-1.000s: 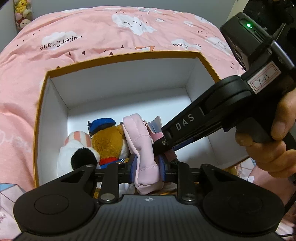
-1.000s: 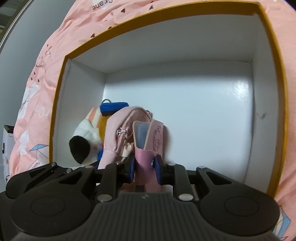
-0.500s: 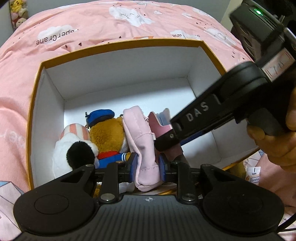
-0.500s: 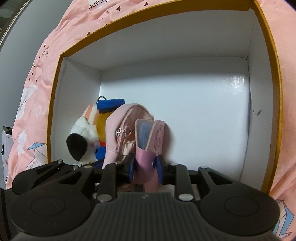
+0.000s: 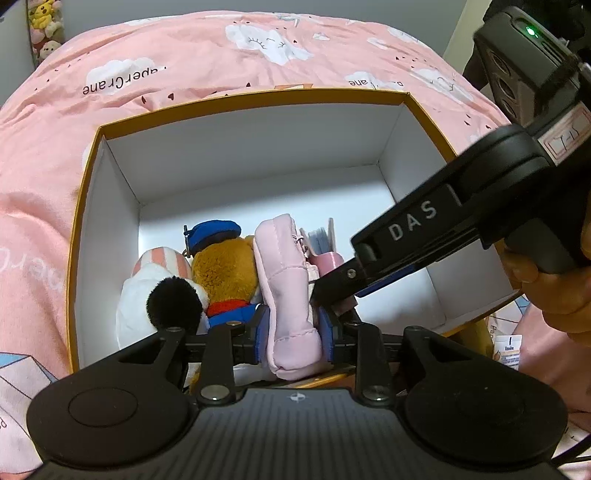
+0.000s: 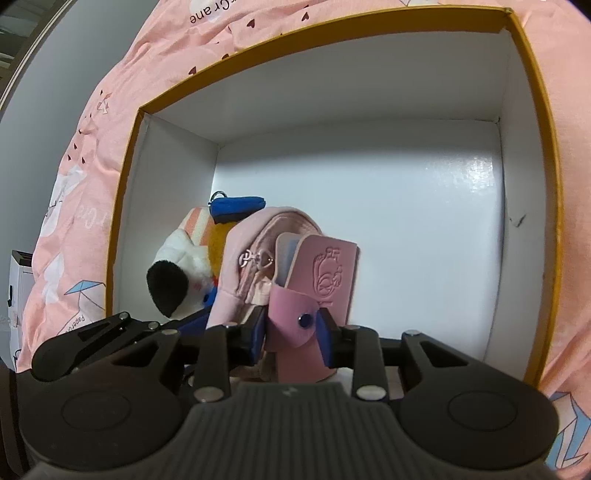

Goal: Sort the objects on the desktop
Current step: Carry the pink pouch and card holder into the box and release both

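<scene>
**boxwatcher:** While both grippers are down in the box, here's my count: one box, white inside with an orange-yellow rim, sitting on a pink bedspread with cloud prints. Four things in it, all bunched at the near left end.

**umi_fan:** Four? I get two plushies and two pink items.

**boxwatcher:** Same thing. One white plush with a black fuzzy patch and pink-striped ears, furthest left. One brown bear plush in a blue cap, pressed right against it. Then one pale pink zip pouch standing on edge, touching the bear. Then one darker pink card holder with a snap button and an embossed figure, just right of the pouch and touching it.

**umi_fan:** And the tongs?

**boxwatcher:** Two of them, each with blue pads. The left gripper is clamped on the near end of the zip pouch, a pad on each side. The right gripper is pinched onto the lower part of the card holder, right around the snap flap. From the left camera you see the right one coming in slanted from the right, with "DAS" printed on it and the person's right hand on the handle.

**umi_fan:** Rest of the box?

**boxwatcher:** Bare white floor on the right half, one small dark scuff on the right wall. Outside, one little printed packet by the near right corner, and a few plush toys far back left, too small to count properly.
</scene>
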The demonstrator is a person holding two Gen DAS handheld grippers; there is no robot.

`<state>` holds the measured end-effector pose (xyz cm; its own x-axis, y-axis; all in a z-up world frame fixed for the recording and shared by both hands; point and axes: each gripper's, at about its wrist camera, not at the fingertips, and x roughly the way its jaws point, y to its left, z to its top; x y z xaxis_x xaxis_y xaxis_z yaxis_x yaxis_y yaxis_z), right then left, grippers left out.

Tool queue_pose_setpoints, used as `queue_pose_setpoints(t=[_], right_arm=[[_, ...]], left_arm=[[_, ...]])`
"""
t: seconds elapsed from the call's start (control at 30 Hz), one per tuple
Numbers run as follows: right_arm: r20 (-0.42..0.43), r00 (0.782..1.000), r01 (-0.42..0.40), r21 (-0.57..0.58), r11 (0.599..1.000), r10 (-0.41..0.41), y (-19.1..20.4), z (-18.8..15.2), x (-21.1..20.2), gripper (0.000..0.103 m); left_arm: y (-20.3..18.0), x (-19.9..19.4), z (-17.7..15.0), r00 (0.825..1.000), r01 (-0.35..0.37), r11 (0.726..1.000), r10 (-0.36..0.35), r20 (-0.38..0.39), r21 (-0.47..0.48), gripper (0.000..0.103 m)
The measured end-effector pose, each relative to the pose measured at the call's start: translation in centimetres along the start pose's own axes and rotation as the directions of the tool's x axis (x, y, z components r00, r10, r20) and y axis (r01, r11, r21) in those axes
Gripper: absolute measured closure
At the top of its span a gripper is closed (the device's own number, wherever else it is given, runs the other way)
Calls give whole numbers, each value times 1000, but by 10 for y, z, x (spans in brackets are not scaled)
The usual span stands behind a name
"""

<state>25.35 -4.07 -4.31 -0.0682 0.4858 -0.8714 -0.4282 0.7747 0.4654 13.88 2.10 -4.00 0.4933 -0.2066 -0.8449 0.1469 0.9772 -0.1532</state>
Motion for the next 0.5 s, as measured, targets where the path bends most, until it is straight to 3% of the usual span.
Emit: queue_pose_setpoints(t=[0.5], right_arm=[[74, 997, 11, -85, 996, -4, 6, -17, -26, 64]], left_arm=[[-5, -41, 4, 996, -4, 1000, 5, 91, -4, 66]])
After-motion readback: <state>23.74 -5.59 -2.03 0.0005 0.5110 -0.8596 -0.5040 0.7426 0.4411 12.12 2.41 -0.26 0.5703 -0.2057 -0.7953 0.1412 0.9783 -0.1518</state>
